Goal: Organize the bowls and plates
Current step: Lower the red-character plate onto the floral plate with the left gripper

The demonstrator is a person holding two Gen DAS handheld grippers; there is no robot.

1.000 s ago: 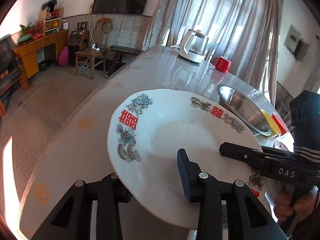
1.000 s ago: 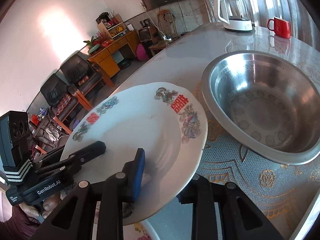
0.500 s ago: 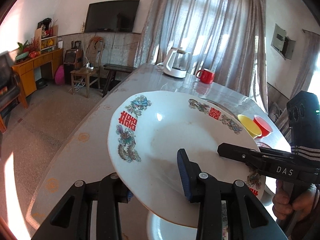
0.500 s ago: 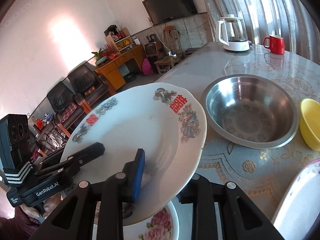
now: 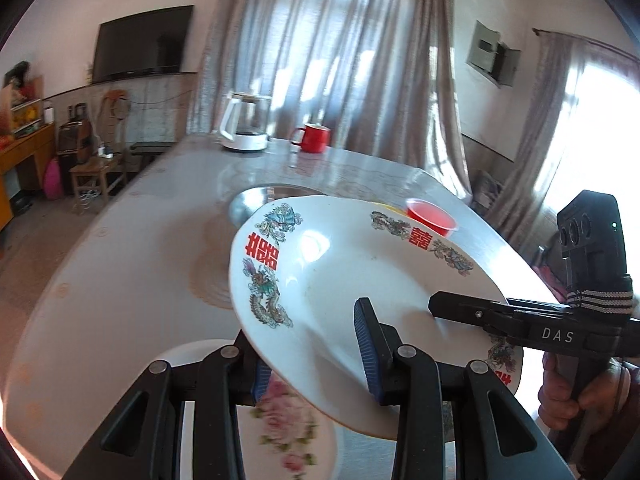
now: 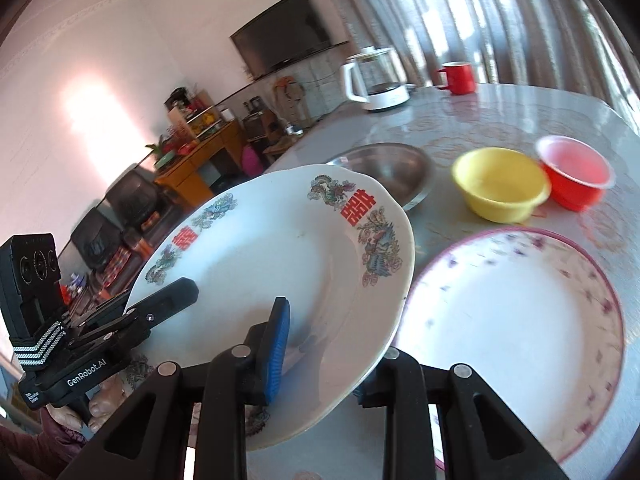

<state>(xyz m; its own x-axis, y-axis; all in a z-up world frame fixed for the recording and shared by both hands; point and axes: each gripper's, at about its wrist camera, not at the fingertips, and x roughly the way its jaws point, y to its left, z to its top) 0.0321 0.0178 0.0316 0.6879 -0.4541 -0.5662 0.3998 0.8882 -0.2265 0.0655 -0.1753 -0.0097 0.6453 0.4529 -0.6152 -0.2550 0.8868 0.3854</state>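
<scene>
Carrying dragon-pattern plate (image 6: 280, 264) aloft above worktop (image 5: 132, 248), left tongs (image 5: 312, 348) and right tongs (image 6: 320, 344) both clamped on its near rim. Keep it level; lower evenly onto purple-rimmed plate (image 6: 520, 320) at 3 o'clock.

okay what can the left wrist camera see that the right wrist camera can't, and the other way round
Only the left wrist view shows the rose-patterned plate under the held plate, and a window at far right.

Only the right wrist view shows the purple-rimmed plate on the table, the whole yellow bowl, and the dark armchairs.

Both show the dragon-patterned plate clamped at its rim by the left claw and the right claw, the steel bowl, the red bowl, the kettle, the red mug and the wall television.
</scene>
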